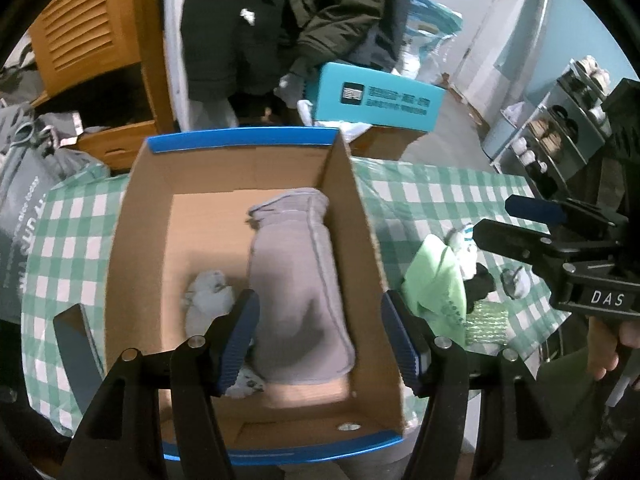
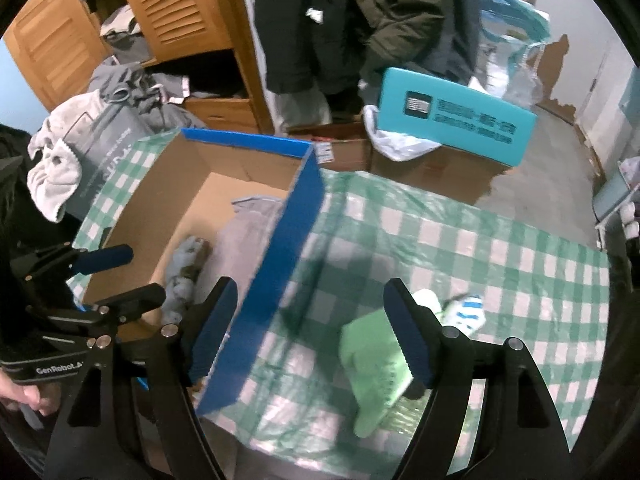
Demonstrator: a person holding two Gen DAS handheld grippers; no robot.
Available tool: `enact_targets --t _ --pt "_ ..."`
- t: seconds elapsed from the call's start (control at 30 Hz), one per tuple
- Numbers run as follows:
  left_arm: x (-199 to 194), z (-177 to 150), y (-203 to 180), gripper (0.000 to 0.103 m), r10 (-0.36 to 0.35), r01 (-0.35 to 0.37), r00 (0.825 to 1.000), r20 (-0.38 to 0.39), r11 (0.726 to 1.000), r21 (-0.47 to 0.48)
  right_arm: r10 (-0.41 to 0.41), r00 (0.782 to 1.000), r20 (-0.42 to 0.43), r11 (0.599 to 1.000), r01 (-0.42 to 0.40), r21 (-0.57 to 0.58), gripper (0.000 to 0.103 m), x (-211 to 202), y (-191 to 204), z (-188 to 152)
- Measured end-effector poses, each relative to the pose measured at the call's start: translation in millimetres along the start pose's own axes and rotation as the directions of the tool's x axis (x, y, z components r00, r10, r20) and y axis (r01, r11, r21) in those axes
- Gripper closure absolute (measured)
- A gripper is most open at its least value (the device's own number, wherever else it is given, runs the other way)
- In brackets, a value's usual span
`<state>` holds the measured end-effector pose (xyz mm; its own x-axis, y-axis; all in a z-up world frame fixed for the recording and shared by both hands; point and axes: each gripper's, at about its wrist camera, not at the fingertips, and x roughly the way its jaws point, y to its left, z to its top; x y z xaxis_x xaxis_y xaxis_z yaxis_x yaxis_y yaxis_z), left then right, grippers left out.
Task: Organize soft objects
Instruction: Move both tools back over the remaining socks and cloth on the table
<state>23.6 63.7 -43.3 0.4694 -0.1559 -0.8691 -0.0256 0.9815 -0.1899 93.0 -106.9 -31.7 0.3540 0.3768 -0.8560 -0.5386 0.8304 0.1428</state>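
Note:
A blue-rimmed cardboard box [image 1: 148, 240] stands on the green checked cloth; it also shows in the right wrist view [image 2: 280, 264]. In it lie a grey cloth pouch [image 1: 296, 280] and a pale crumpled sock [image 1: 208, 300]. My left gripper [image 1: 324, 344] is open and empty above the box's near end. My right gripper [image 2: 312, 332] is open and empty beside the box's right wall, above the cloth. A light green cloth [image 2: 372, 368] lies by its right finger, with a white and blue sock [image 2: 468, 308] just beyond. The green cloth also shows in the left wrist view [image 1: 436, 288].
The table [image 2: 480, 240] carries the checked cloth. A teal box [image 2: 452, 120] sits on cartons behind it. A wooden wardrobe [image 2: 172, 12], hanging dark coats [image 2: 360, 20] and a grey bag [image 2: 108, 148] stand at the back. A shoe rack [image 1: 560, 136] is at the right.

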Motion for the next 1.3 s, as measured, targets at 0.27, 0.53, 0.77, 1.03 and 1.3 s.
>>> enact_targets --t 0.27,0.53,0.77,1.03,1.3 --pt "8.3 4.2 -32.2 0.038 -0.031 0.031 0.999 -0.021 0.999 0.04 -0.026 1.0 0.016 0.997 0.025 0.066 0.027 -16.2 -42.0 -17.0" --pt "19.6 6.3 -66.2 0.038 -0.041 0.046 0.998 -0.052 0.994 0.1 -0.054 0.998 0.016 0.989 0.051 0.136 0.027 -26.1 -81.7 -34.7" --pt "32.1 5.8 -91.4 0.038 -0.052 0.063 0.995 -0.086 0.989 0.131 -0.079 0.997 0.015 0.979 0.075 0.192 0.027 -33.6 -115.4 -49.2" --pt "51.7 6.9 -120.1 0.038 -0.064 0.086 0.989 -0.131 0.983 0.164 -0.107 0.994 0.007 0.968 0.102 0.231 0.027 -39.2 -143.6 -65.9" --pt "76.2 5.8 -144.7 0.038 -0.063 0.099 0.981 -0.185 0.977 0.188 -0.134 0.991 -0.021 0.953 0.134 0.272 0.027 -38.1 -170.3 -83.3"
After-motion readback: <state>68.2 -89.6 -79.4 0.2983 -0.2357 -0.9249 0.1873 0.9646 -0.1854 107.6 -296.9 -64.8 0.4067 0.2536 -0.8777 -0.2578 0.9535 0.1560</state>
